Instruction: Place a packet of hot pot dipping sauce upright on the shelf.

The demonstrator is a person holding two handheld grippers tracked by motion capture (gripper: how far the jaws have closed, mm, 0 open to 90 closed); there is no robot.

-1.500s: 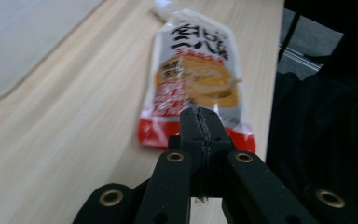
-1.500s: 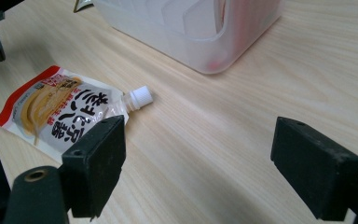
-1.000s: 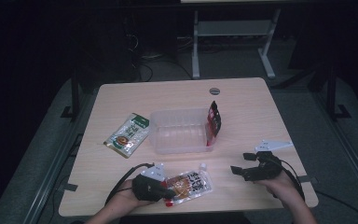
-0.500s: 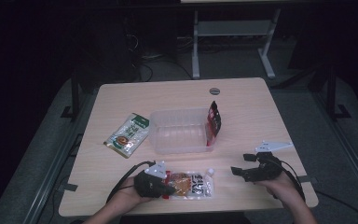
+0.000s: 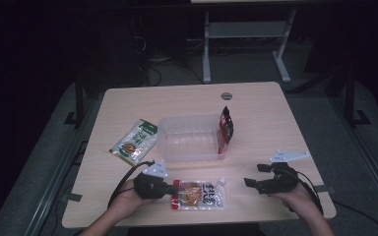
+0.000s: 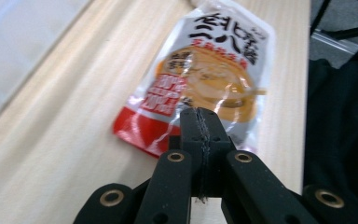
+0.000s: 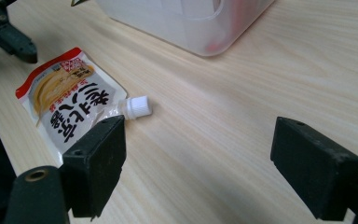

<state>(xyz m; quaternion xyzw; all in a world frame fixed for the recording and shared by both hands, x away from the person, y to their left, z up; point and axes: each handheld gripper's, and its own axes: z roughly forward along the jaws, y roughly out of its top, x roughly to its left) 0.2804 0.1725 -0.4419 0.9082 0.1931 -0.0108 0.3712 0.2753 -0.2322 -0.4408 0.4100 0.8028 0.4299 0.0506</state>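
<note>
White spouted pouch (image 5: 198, 194) lies near the table's near edge, left gripper (image 5: 173, 188) clamped on its left end; right gripper (image 5: 252, 183) waits apart. Next likely: lift it into the clear tub (image 5: 187, 139).

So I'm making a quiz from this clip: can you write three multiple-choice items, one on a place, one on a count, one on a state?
1. Where does the spouted pouch lie?
A. inside the clear tub
B. on the table's near edge
C. on the floor

2. How many pouches show in the high view?
A. one
B. three
C. five

3. How do the right gripper's jaws stand?
A. open, nothing between
B. shut on the cap
C. shut on the tub

Answers: B, it lies flat before the clear tub; B, spouted, green, red; A, bare table between them.
</note>
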